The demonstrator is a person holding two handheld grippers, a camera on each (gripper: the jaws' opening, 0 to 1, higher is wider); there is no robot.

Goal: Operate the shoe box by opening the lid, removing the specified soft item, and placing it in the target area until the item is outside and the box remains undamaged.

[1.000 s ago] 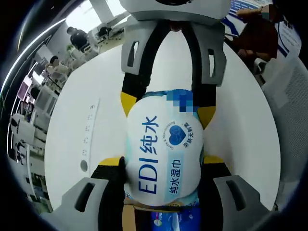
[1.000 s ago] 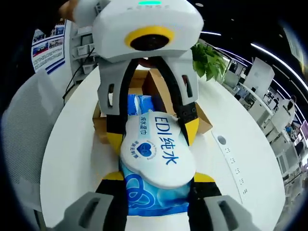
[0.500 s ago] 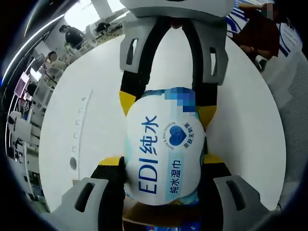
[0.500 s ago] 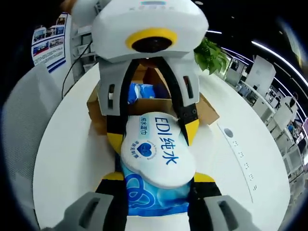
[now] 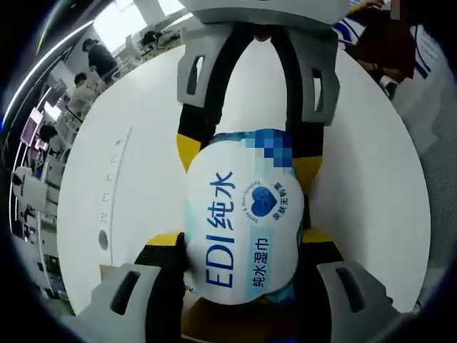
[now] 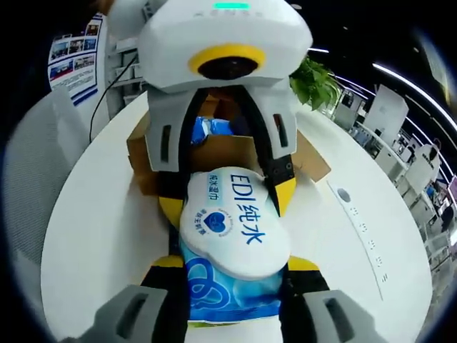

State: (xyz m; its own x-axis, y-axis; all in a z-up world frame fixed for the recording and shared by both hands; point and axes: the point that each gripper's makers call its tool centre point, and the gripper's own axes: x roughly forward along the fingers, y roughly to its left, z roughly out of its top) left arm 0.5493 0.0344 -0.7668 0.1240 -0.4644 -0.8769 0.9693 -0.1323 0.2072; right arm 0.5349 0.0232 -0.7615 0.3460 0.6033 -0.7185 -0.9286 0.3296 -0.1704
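Cardboard shoe box (image 6: 214, 153) sits open behind both-grippers-held wipes pack (image 6: 232, 239).

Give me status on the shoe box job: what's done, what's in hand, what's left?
Done: the cardboard box stands open on the white table, flaps out. In hand: the wet wipes pack is out, clamped between both claws, the left claw from the far end, the right claw from the near end. Left: set it on the table and release. Another blue pack sits in the box.

The left claw (image 6: 223, 204) hides most of the shoe box (image 6: 214, 153) and its contents; small print on the wipes pack (image 5: 243, 229) is too fine to read.
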